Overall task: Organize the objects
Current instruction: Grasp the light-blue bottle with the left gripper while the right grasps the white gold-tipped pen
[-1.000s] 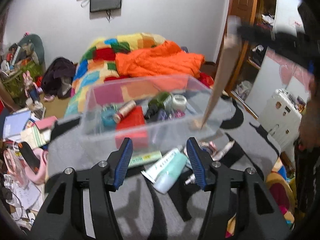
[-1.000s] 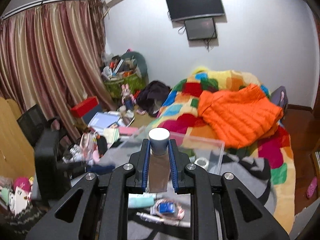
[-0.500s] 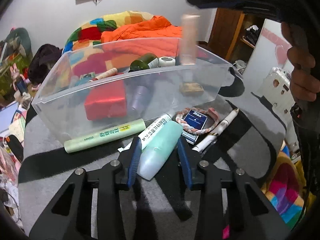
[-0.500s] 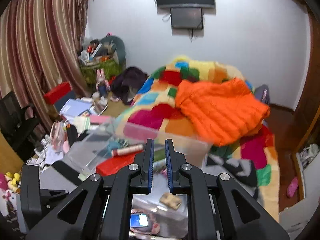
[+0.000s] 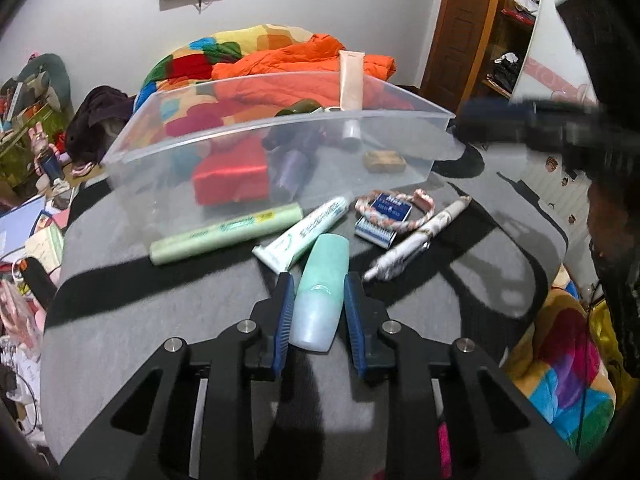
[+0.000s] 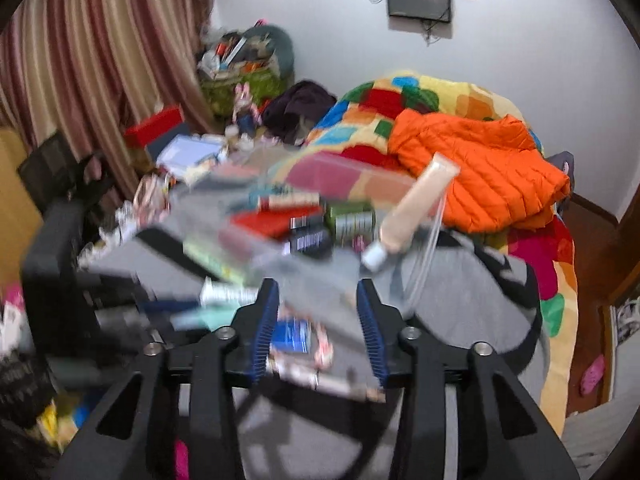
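Left tongs [image 5: 319, 307] closing around the mint-green bottle [image 5: 322, 292] lying on the grey desk [image 5: 160, 312]; right tongs [image 6: 318, 322] just sprang apart, empty, the beige tube [image 6: 412, 216] standing in the clear bin [image 5: 280, 120].

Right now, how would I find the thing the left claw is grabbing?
Find the clear plastic bin on the grey table. In front of it lie tubes and a pen. The mint-green bottle is nearest, between the left claw's blue pads, fatter and rounder than the thin tubes beside it.
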